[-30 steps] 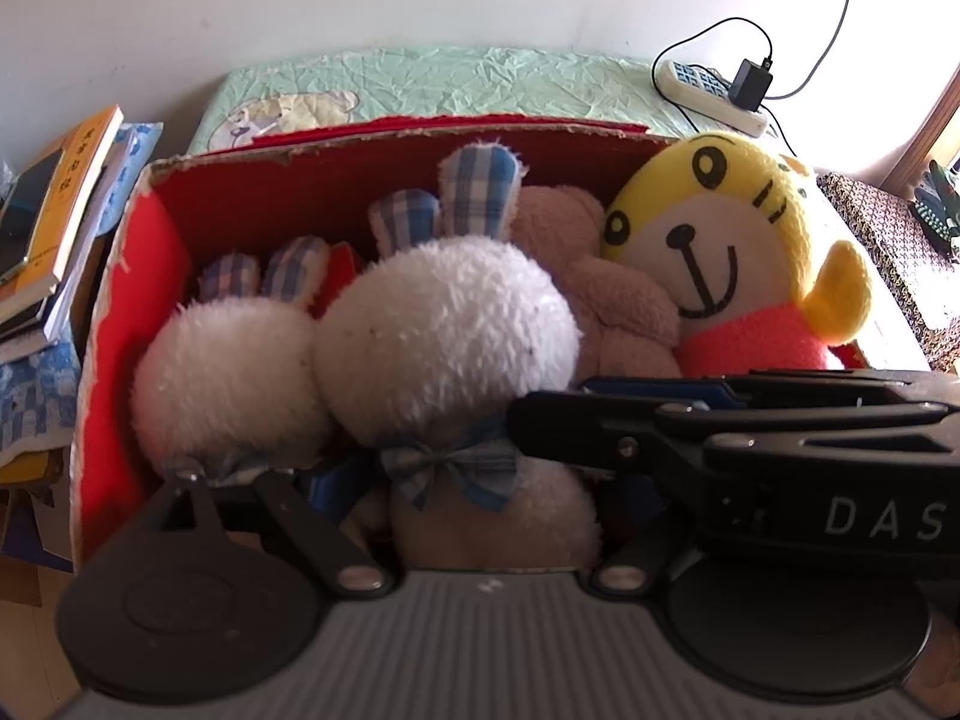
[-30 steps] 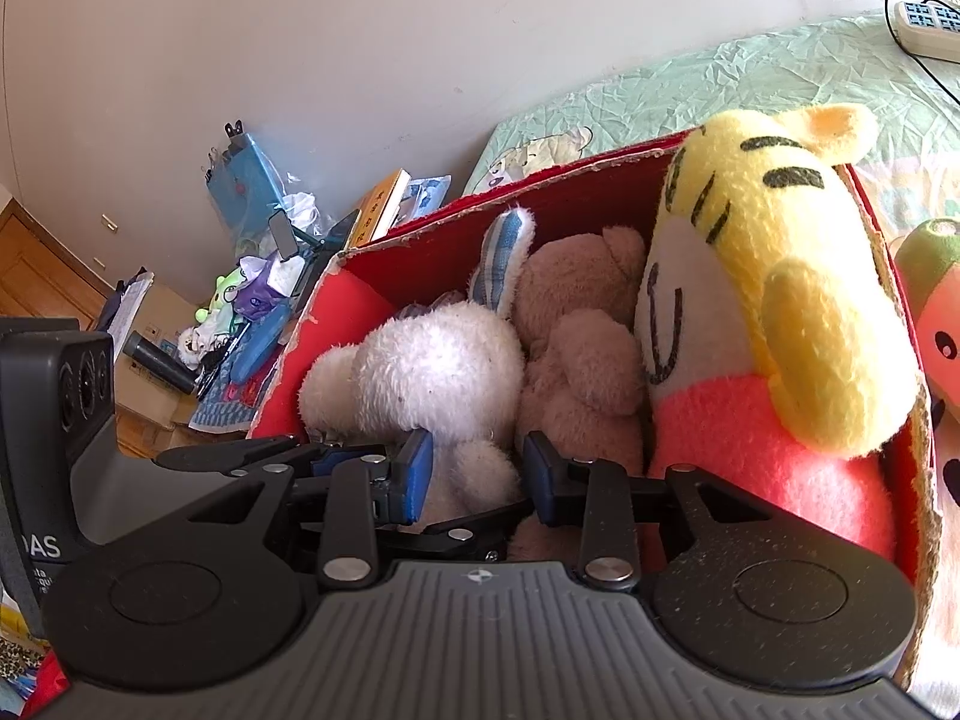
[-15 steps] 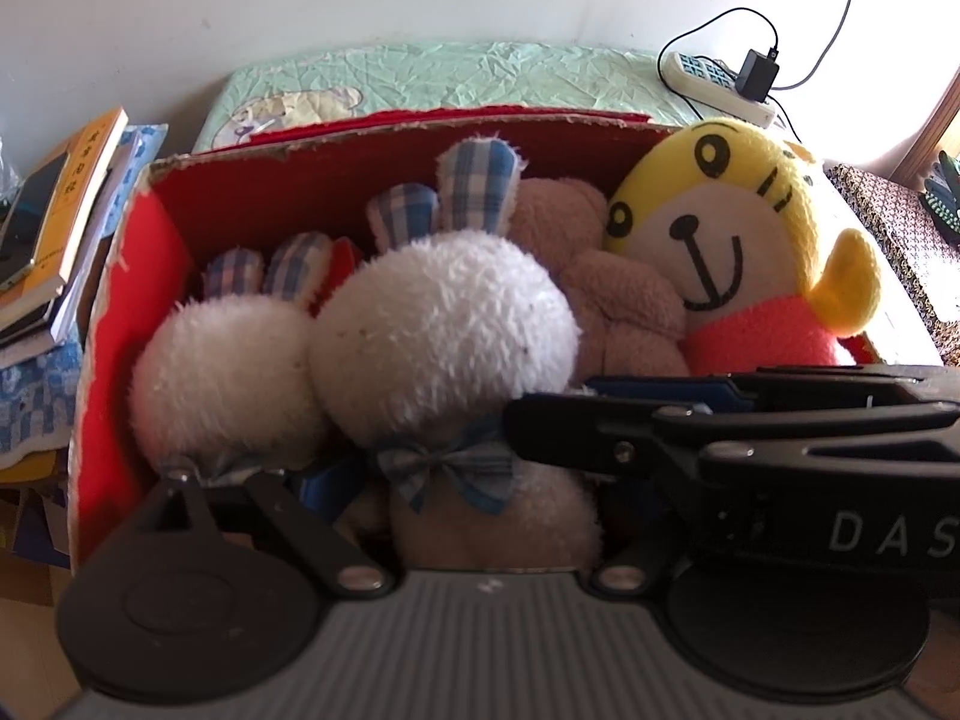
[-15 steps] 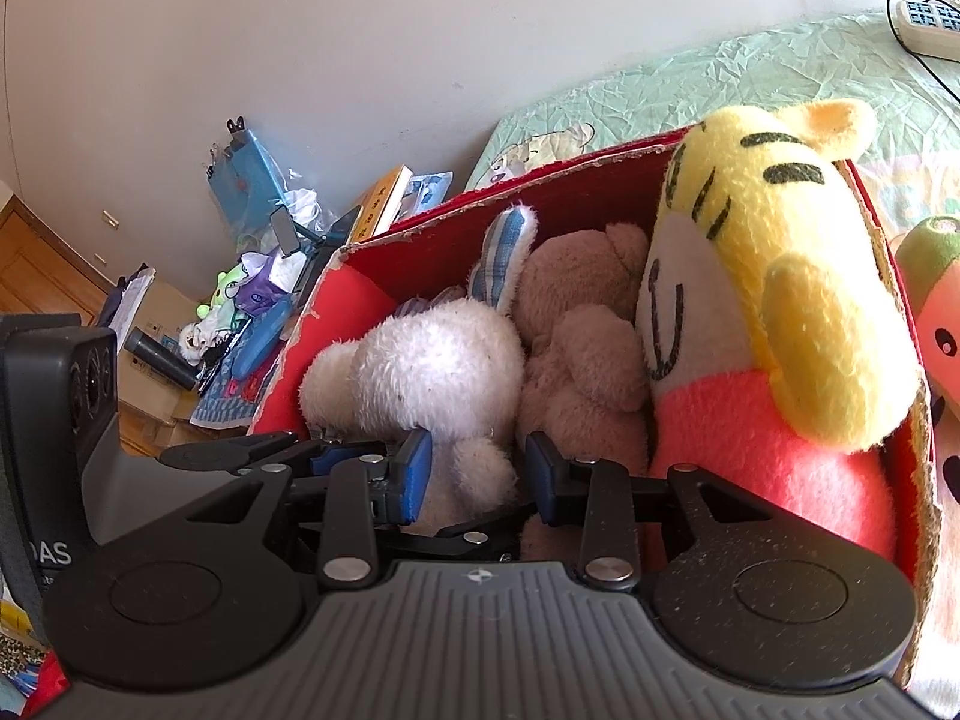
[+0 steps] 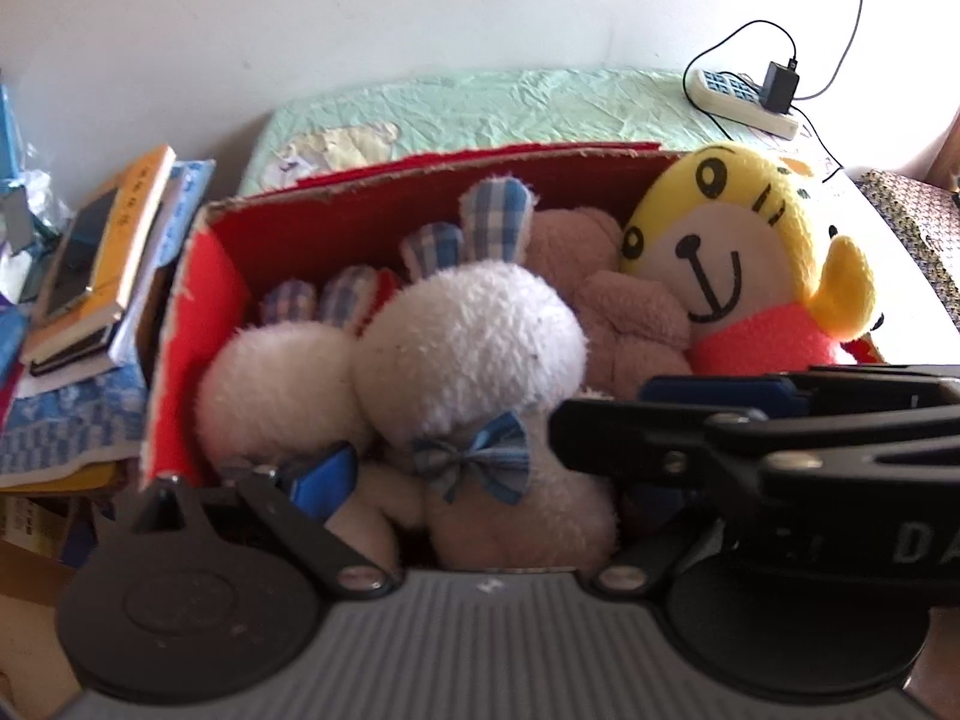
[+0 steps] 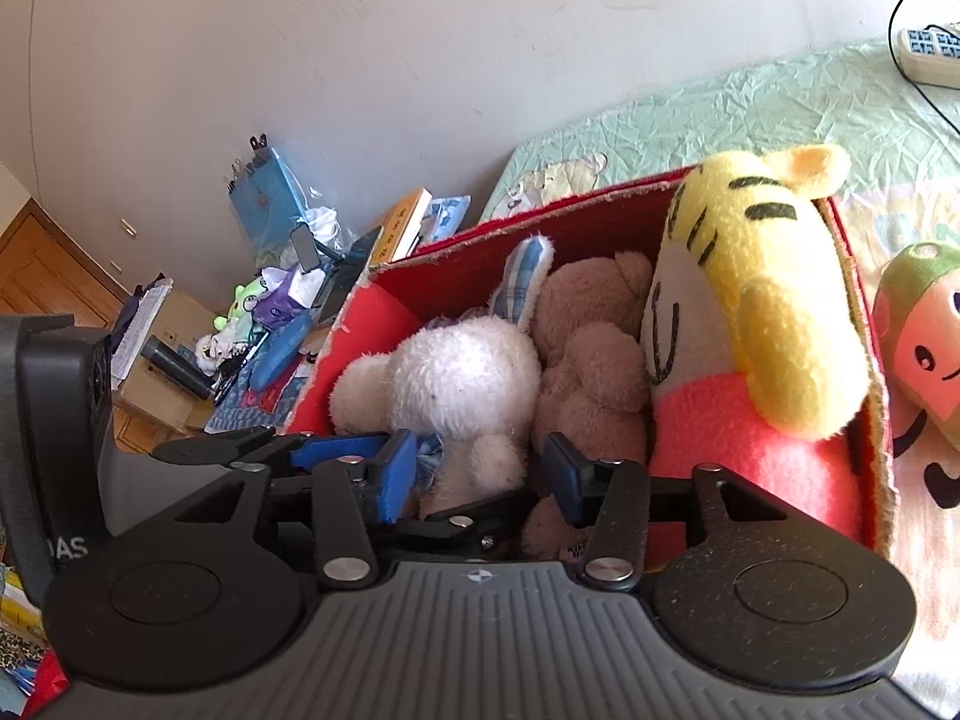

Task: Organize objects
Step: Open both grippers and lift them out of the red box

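Red box (image 5: pixel 210 324) at frame centre holds four plush toys: two white rabbits (image 5: pixel 474 342), one brown bear (image 5: pixel 624 312), one yellow tiger (image 5: pixel 738 264). Over the last second the left gripper (image 5: pixel 480 474) has widened, releasing the front rabbit; the right gripper (image 6: pixel 480 468) stays wide, empty. Packing looks nearly done.

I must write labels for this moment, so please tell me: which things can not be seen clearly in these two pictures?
- Left gripper: in the left wrist view, the right gripper's body covers its right finger.
- Brown bear: lower body hidden behind the white rabbit and gripper in both views.
- Green-pink plush outside the red box: cut off by the right wrist frame edge.
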Tool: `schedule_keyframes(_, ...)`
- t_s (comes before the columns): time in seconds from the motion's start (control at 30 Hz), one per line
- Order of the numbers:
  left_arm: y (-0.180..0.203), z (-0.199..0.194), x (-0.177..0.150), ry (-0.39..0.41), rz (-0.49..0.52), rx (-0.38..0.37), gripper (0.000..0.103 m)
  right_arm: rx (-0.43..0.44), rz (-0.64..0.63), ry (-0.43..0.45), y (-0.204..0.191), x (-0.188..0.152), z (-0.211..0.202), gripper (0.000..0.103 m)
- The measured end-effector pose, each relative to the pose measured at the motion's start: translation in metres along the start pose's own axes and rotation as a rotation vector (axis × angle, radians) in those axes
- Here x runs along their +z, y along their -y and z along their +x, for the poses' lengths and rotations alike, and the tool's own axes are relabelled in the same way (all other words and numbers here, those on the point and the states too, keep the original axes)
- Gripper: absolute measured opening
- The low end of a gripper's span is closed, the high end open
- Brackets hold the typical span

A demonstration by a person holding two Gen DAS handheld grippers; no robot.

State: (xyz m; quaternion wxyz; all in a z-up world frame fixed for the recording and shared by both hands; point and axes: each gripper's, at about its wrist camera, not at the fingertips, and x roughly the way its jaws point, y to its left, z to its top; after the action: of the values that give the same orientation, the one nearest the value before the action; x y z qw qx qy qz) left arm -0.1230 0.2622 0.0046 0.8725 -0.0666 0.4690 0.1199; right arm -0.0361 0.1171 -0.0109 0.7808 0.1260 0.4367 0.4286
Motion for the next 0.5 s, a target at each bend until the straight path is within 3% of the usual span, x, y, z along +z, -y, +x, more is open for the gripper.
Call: schedule_keyframes(0.5, 0.007, -0.032, -0.008, 0.047, 0.0, 0.081, 0.095, -0.067, -0.006, 0.115, -0.01, -0.018, -0.038, 0.052)
